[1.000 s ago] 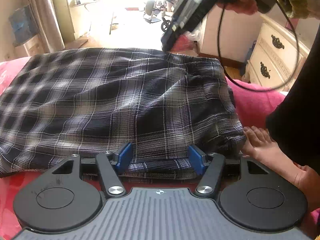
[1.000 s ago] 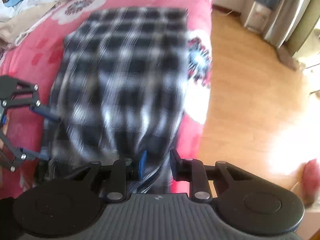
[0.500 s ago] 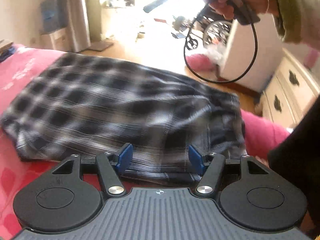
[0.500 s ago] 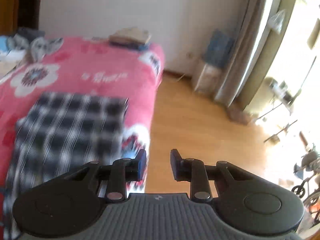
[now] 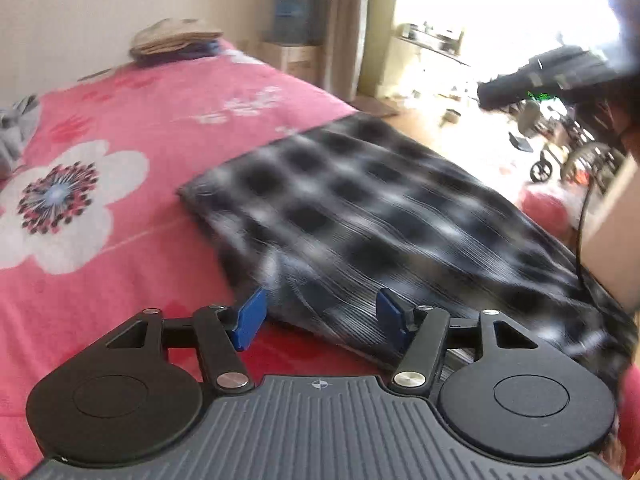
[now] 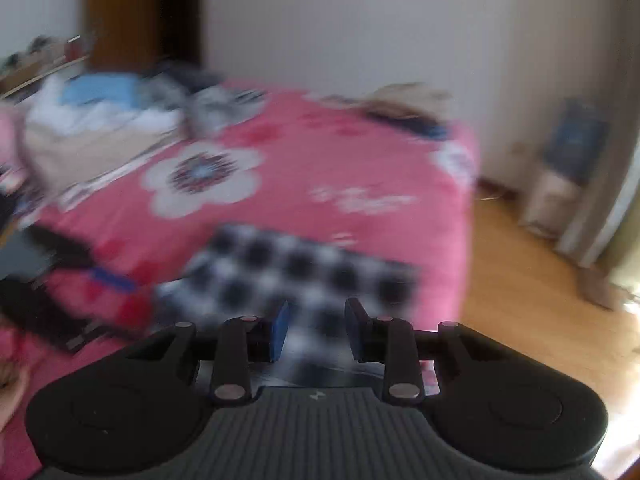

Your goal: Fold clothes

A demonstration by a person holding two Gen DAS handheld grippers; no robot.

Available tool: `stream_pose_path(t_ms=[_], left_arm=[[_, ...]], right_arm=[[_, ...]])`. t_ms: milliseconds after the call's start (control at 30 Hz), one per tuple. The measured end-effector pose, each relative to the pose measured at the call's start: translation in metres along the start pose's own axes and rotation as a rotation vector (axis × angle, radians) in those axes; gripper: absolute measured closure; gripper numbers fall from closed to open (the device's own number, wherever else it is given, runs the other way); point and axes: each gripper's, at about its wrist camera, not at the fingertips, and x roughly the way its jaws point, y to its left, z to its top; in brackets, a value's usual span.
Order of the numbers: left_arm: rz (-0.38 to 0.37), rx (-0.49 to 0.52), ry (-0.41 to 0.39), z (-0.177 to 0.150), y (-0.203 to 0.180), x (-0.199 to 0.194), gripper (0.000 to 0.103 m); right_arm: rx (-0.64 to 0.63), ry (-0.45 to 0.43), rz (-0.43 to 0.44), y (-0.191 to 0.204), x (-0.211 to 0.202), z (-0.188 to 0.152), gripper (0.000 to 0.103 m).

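A black and white plaid garment (image 5: 380,216) lies folded flat on the pink flowered bedspread (image 5: 120,152). My left gripper (image 5: 318,316) is open and empty, with its blue pads at the garment's near edge. My right gripper (image 6: 314,328) is open and empty, held above the garment (image 6: 304,272). The right gripper also shows in the left wrist view (image 5: 548,80), raised at the upper right. Both views are blurred by motion.
Folded clothes (image 5: 176,36) sit at the bed's far corner. A heap of loose clothes (image 6: 100,120) lies at the far left of the bed. The wooden floor (image 6: 520,280) is to the right, past the bed's edge.
My right gripper has let go of the garment and lifted away, swinging to face the bed. My left gripper has turned left along the garment's near edge, staying open.
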Motion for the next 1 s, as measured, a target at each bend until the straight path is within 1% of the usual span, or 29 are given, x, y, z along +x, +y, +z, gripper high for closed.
stream_pose_path(t_ms=[67,167,233,333,433,500,533,567,600,733,800,900,933,1000], left_arm=[[0.002,-0.017,-0.002,0.003,0.007,0.006,0.049],[0.004,-0.030,0.006,0.001,0.012,0.011,0.055],[0.004,-0.054,0.013,-0.001,0.017,0.013,0.057],[0.001,-0.092,0.012,-0.001,0.024,0.014,0.059],[-0.002,-0.101,0.008,0.001,0.030,0.016,0.063],[-0.019,-0.104,0.006,0.002,0.033,0.018,0.079],[-0.029,-0.102,0.005,0.002,0.034,0.018,0.082],[-0.044,-0.091,0.001,0.002,0.034,0.018,0.092],[-0.059,-0.079,-0.004,0.002,0.033,0.018,0.095],[-0.101,-0.018,-0.036,-0.002,0.028,0.017,0.097],[-0.105,0.001,-0.039,-0.004,0.026,0.019,0.097],[-0.097,-0.005,-0.032,-0.005,0.028,0.022,0.096],[-0.089,-0.016,-0.025,-0.004,0.030,0.022,0.093],[-0.078,-0.041,-0.015,-0.004,0.036,0.022,0.076]], right_arm=[[-0.041,0.037,0.076,0.020,0.018,0.004,0.070],[-0.070,0.081,0.141,0.042,0.042,0.005,0.071],[-0.082,0.102,0.182,0.054,0.055,0.003,0.071],[-0.052,0.093,0.220,0.058,0.068,0.000,0.072],[-0.005,0.081,0.236,0.057,0.078,-0.005,0.073],[0.025,0.077,0.243,0.054,0.084,-0.007,0.074],[0.041,0.078,0.246,0.052,0.087,-0.008,0.075],[0.055,0.078,0.249,0.050,0.090,-0.009,0.075],[0.067,0.078,0.253,0.048,0.092,-0.010,0.075],[0.098,0.085,0.262,0.042,0.102,-0.012,0.076],[0.096,0.101,0.267,0.040,0.106,-0.010,0.076],[0.067,0.147,0.278,0.039,0.111,-0.003,0.076],[0.054,0.165,0.283,0.038,0.113,0.000,0.076],[0.038,0.202,0.297,0.038,0.116,0.006,0.076]])
